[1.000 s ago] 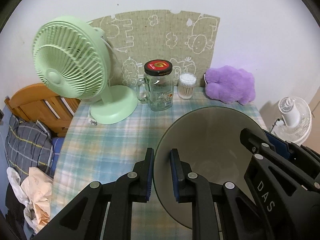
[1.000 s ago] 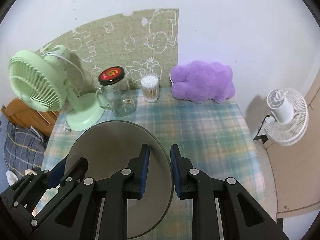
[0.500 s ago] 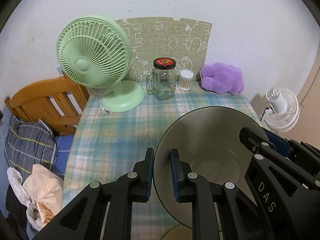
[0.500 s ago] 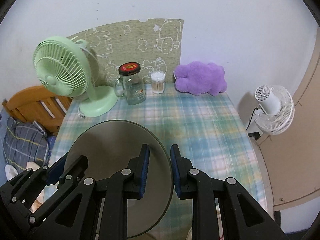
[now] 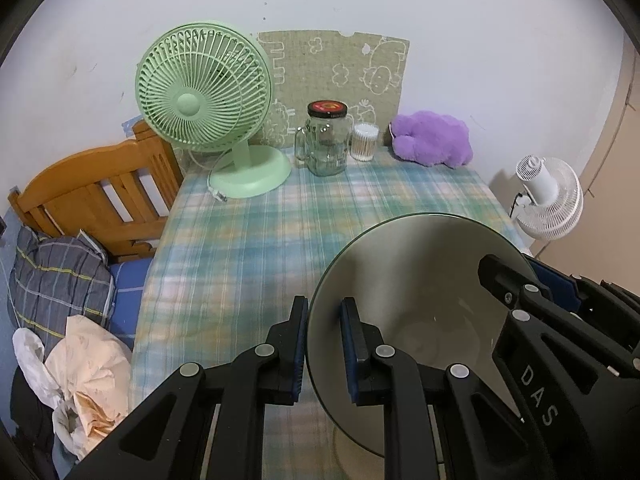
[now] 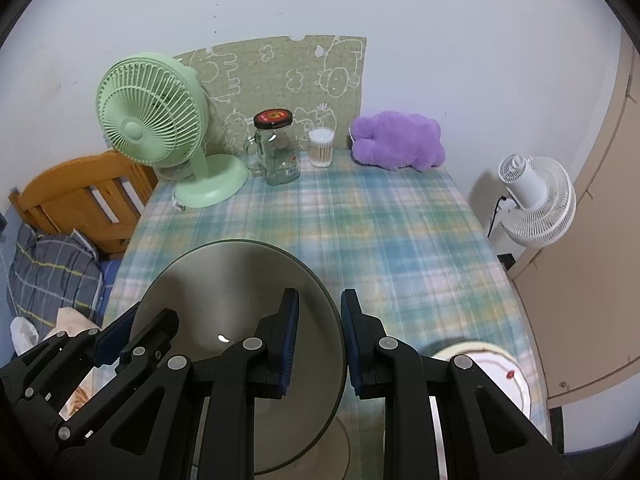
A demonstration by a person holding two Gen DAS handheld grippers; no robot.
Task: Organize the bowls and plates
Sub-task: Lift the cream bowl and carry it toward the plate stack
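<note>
Both grippers clamp one grey bowl (image 5: pixel 420 280) above the checked table (image 5: pixel 248 248): left gripper (image 5: pixel 324 344) on its left rim, right gripper (image 6: pixel 319 340) on its right. "DAS" reads on the right gripper's body; the jar (image 5: pixel 326 140) label is illegible.

The bowl (image 5: pixel 420 280) I'm holding between both grippers looks like smooth glazed ceramic, grey with a soft sheen and a small glint inside. My gripper fingers (image 6: pixel 290 336) are matt black plastic with ribbed blue rubbery pads. The tablecloth (image 6: pixel 380 232) under the bowl is woven plaid cloth, matt. Past the bowl there's a clear glossy glass jar (image 5: pixel 326 144), a green plastic fan (image 5: pixel 208 100), a fuzzy purple plush (image 5: pixel 434 138) and a varnished wooden bed frame (image 5: pixel 92 200).
</note>
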